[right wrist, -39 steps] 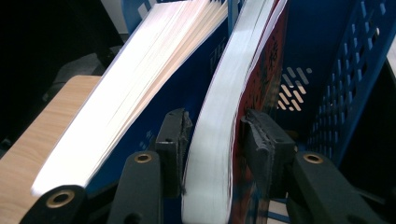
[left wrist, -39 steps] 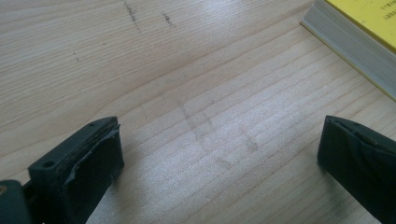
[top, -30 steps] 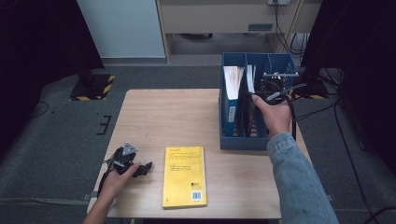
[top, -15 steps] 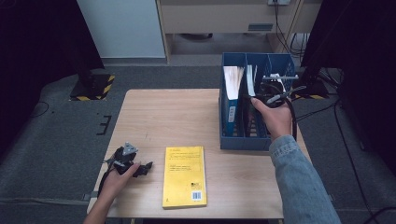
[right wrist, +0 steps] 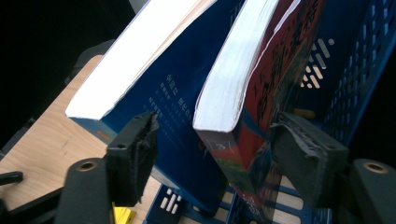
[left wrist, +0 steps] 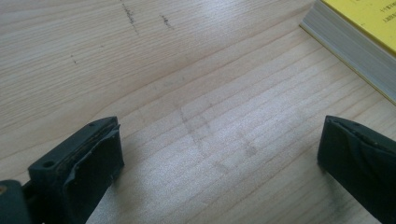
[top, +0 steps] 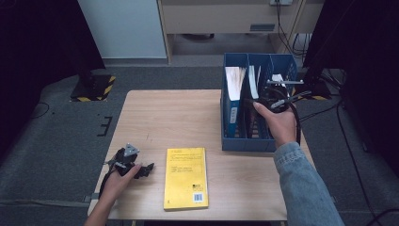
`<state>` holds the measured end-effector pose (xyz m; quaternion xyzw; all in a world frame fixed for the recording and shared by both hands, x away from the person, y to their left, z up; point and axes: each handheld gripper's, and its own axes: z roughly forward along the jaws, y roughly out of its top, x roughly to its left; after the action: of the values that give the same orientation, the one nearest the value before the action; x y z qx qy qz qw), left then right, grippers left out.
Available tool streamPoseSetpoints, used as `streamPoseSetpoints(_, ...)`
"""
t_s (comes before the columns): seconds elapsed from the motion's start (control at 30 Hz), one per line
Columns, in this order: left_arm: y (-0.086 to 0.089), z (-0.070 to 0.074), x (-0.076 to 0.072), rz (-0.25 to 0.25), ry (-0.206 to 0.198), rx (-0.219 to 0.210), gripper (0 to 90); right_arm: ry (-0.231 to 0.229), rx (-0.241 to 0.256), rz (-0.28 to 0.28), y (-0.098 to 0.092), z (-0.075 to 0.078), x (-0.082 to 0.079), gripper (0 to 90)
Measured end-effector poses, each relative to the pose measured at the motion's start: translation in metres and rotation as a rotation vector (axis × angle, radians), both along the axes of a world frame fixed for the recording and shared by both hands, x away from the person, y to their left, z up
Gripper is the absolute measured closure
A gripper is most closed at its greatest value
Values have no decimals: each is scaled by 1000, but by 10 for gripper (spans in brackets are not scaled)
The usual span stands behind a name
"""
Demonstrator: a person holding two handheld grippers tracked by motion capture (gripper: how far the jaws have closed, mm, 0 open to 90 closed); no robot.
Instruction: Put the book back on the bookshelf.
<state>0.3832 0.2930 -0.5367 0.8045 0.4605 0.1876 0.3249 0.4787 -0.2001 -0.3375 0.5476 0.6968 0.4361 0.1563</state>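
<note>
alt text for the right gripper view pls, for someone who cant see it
The right tongs stand open astride the lower corner of a red-covered book upright in a blue slotted file rack. A thicker blue book leans beside it, with the wooden table at lower left.

Spread jaws over table (left wrist: 196, 93), yellow book (left wrist: 359, 42) beside.

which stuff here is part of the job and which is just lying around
In the job:
- right claw, open around the red book
- blue rack holding it

Lying about:
- yellow book, flat on the table
- blue book in the rack
- left claw, open over bare wood
</note>
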Motion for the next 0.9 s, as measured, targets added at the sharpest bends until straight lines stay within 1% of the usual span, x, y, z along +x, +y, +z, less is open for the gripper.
streamPoseSetpoints(0.03, 0, 0, 0, 0, 0, 0, 0, 2, 4, -1, 0, 0, -1, 284)
streamPoseSetpoints(0.07, 0, 0, 0, -1, 0, 1, 0, -5, -5, 4, -1, 0, -1, 273)
streamPoseSetpoints(0.13, 0, 0, 0, -1, 0, 0, 0, -2, -10, 7, -1, -2, -3, 243)
streamPoseSetpoints(0.27, -1, 0, 1, -2, 0, -1, 0, -15, -52, 11, -3, -2, -9, 205)
streamPoseSetpoints(0.33, -1, 0, 1, -3, 0, 0, 0, -28, -58, 12, -4, -2, -13, 199)
streamPoseSetpoints(0.4, -1, 0, 1, -4, 0, 0, 0, -44, -76, 15, -5, -1, -19, 180)
streamPoseSetpoints(0.47, -1, 0, 1, -3, 0, 0, 0, -59, -84, 25, -6, -1, -26, 175)
streamPoseSetpoints(0.5, -1, 0, 1, -3, 0, -1, 0, -70, -89, 38, -7, -2, -32, 175)
streamPoseSetpoints(0.53, -1, 0, 1, -3, 0, -1, 0, -70, -89, 38, -7, -2, -32, 175)
streamPoseSetpoints(0.63, -1, 0, 1, -3, -1, 0, 0, -74, -114, 44, -6, -6, -42, 169)
streamPoseSetpoints(0.67, -1, 0, 1, -3, 0, 0, 0, -81, -125, 43, -6, -10, -50, 159)
streamPoseSetpoints(0.7, -1, 0, 1, -3, 0, 0, 0, -81, -125, 43, -6, -10, -50, 159)
streamPoseSetpoints(0.73, -1, 0, 1, -4, 0, 0, 0, -87, -124, 41, -6, -13, -54, 156)
streamPoseSetpoints(0.77, -1, 0, 1, -4, 0, 0, 0, -94, -141, 45, -4, -22, -65, 141)
streamPoseSetpoints(0.8, -1, 0, 1, -4, 0, 0, 0, -94, -141, 45, -4, -22, -65, 141)
streamPoseSetpoints(0.9, -1, 0, 1, -5, 0, 2, 0, -95, -136, 61, 0, -33, -78, 142)
